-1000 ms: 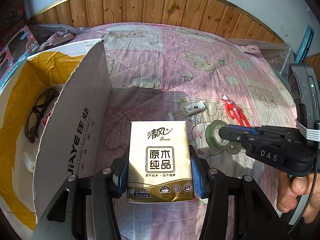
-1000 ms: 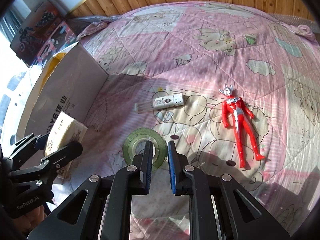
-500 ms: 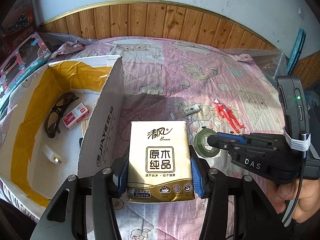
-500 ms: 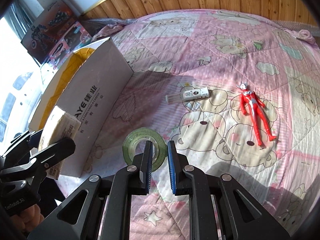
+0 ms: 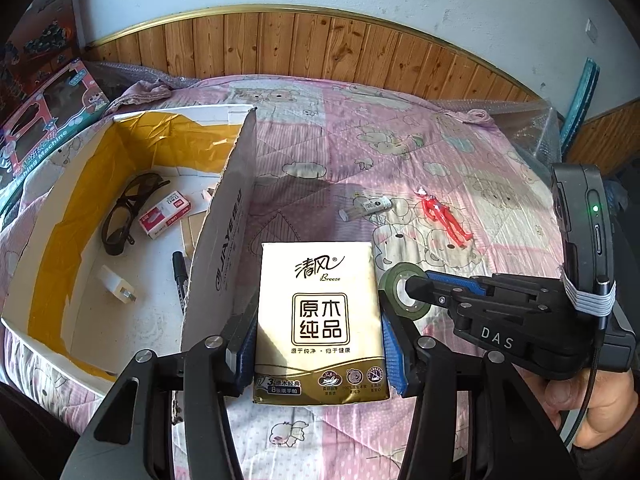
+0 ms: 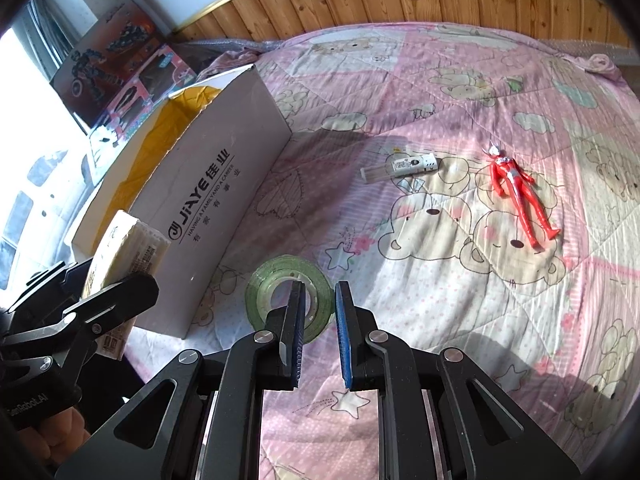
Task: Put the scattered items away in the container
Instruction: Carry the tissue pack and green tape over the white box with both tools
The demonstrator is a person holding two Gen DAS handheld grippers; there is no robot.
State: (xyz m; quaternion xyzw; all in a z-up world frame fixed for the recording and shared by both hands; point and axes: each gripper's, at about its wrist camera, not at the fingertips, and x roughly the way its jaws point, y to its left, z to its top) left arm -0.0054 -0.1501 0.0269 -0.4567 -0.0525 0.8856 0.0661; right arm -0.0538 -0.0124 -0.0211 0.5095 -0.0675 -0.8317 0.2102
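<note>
We see a gold plastic-wrapped tissue pack (image 5: 320, 320) upright beside the open white cardboard box (image 5: 224, 216); right of that box lie a green tape roll (image 6: 290, 298), a clear tube (image 6: 398, 166) and a red plastic figure (image 6: 516, 190).

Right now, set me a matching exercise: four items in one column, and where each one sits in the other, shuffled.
Items:
1. tissue pack
2. green tape roll
3. sunglasses
4. red figure

Places:
A. inside the cardboard box
B. lying on the quilt, untouched
C. clamped in the left gripper
D. gripped through its ring by the right gripper

Pairs: 1-C, 2-D, 3-A, 4-B
</note>
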